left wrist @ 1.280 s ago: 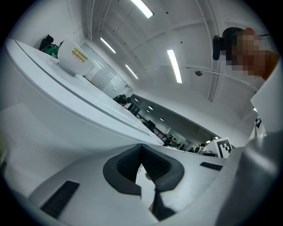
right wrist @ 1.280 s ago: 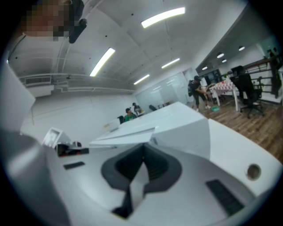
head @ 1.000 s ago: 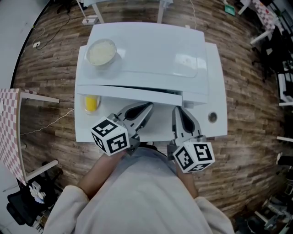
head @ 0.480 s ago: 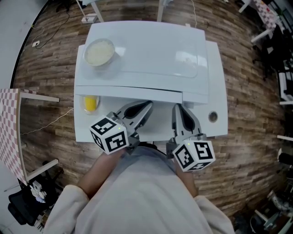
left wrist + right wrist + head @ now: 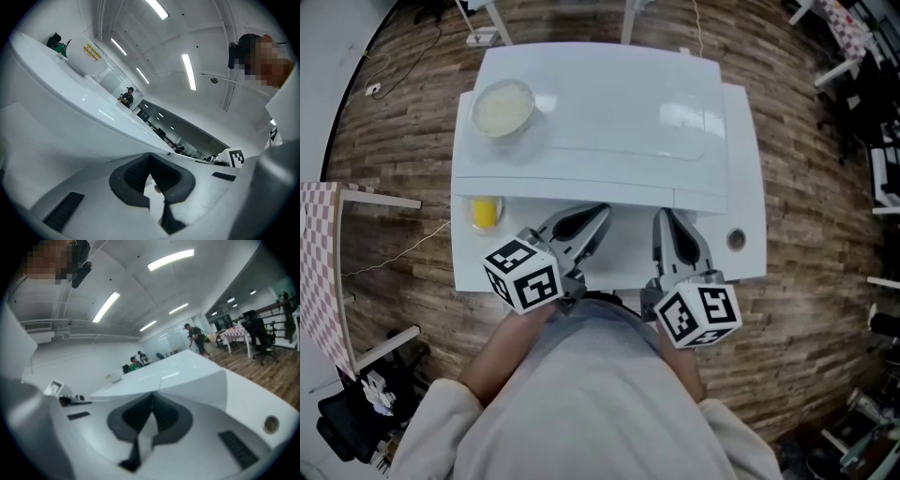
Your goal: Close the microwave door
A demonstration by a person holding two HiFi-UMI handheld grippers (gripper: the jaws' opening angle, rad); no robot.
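Observation:
A white microwave point(image 5: 609, 103) stands on a white table point(image 5: 750, 253), seen from above. Its door point(image 5: 562, 192) runs along the front edge and lies close against the body, its right end a little proud of the control side. The door's dotted window point(image 5: 28, 136) fills the left of the left gripper view. My left gripper point(image 5: 602, 214) and right gripper point(image 5: 660, 221) hover side by side just in front of the door, pointing at it. Both are shut, fingertips meeting with nothing between them, as the left gripper point(image 5: 150, 157) and right gripper point(image 5: 152, 398) show in their own views.
A round bowl point(image 5: 502, 106) with pale contents sits on the microwave's top at the left. A small yellow object point(image 5: 486, 213) lies on the table below the door's left end. A round hole point(image 5: 734, 240) is in the table at the right. Wooden floor surrounds the table.
Both grippers have barely shifted. The door's front edge looks slightly closer to the microwave body than a second ago.

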